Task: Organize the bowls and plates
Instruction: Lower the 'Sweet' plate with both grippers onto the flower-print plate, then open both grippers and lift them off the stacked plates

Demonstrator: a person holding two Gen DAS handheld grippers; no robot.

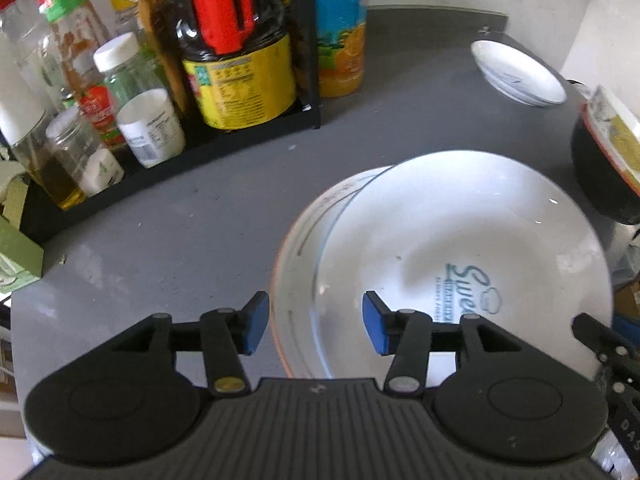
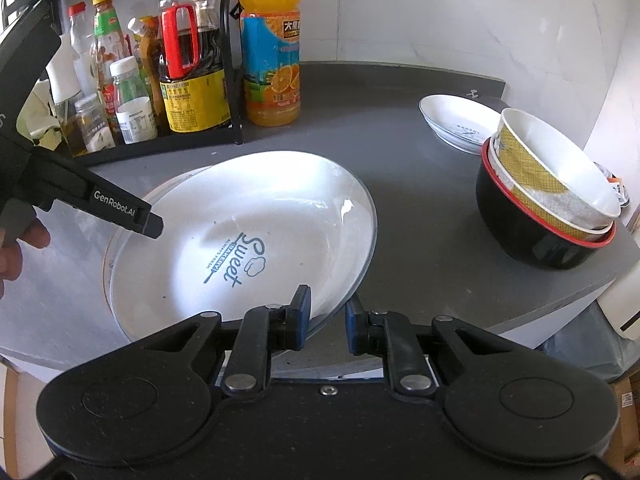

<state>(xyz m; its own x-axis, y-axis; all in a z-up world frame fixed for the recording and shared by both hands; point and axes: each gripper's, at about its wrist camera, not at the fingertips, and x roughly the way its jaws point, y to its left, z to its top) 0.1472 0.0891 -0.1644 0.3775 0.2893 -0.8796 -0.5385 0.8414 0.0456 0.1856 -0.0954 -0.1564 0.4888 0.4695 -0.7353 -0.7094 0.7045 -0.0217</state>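
- Clearly, in the left wrist view the risk sits in the stack: the top plate (image 1: 460, 256) lies off-centre on a lower plate (image 1: 308, 248), shifted toward the right so a crescent of the lower one shows. A nudge from either side could slide it further or tip it toward the table edge nearest the camera.
- The left gripper (image 1: 316, 320) stands wide open, its blue pads spread either side of the plates' near rims. It grips nothing; whether a pad touches the rim I cannot tell.
- Its right pad hangs over the top plate, the left pad just outside the lower rim, so closing here might catch both rims and drag both plates together.
- In the right wrist view, the right gripper (image 2: 326, 316) has its jaws parted only narrowly, straddling the near edge of the top plate (image 2: 256, 216). It looks placed to pinch that rim, yet a gap shows, so no firm hold is evident.
- A shallow bite on a glazed rim may slip, I judge, dropping the plate back onto the one beneath.
- The nested bowls (image 2: 548, 204) sit well to the right and lean in their stack; a wide swing could knock them. A small dish (image 2: 456, 120) rests behind them on the grey table (image 2: 400, 152).
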